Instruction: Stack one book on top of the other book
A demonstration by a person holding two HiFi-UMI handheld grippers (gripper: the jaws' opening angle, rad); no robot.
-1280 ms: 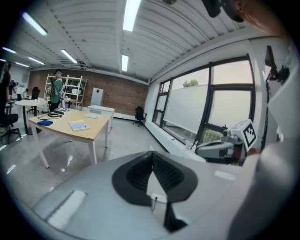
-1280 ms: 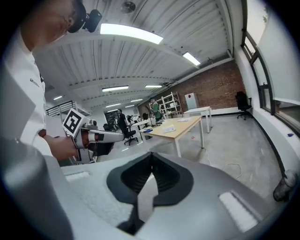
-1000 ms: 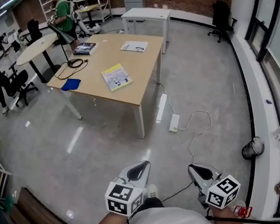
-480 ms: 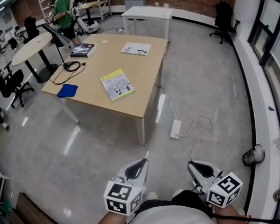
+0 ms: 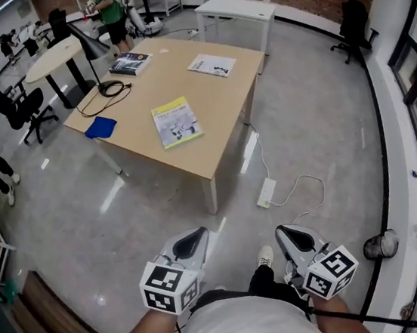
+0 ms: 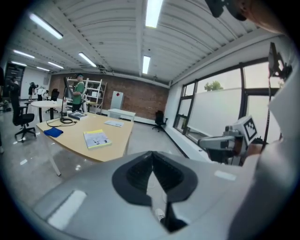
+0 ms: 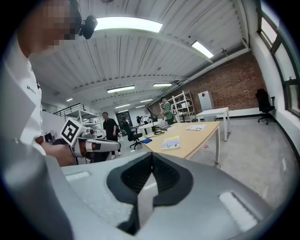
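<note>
A polished grey concrete floor runs out to a brick wall, and on it stands a light wooden table (image 5: pixel 219 134), well ahead of the person. A yellow book (image 5: pixel 176 122) lies flat near the middle of the table, a little toward its near edge. A dark book (image 5: pixel 129 63) lies flat at the far left corner, well apart from the yellow one. A thin white booklet (image 5: pixel 212 65) rests near the far right corner. A blue cloth (image 5: pixel 100 126) sits by the near left corner, with a coil of black cable (image 5: pixel 111 89) between it and the dark book. On the floor past the table's near right corner lies a white power strip (image 5: pixel 266 192) with its cord looping away. A person in a green shirt (image 5: pixel 109 7) stands beyond the table's far edge. Both grippers hang low over the floor, close to the person's body and far from the table. The left gripper (image 5: pixel 195 237) has its fingers pressed together with nothing between them, and the right gripper (image 5: pixel 284 234) is the same — fingers closed and empty.
</note>
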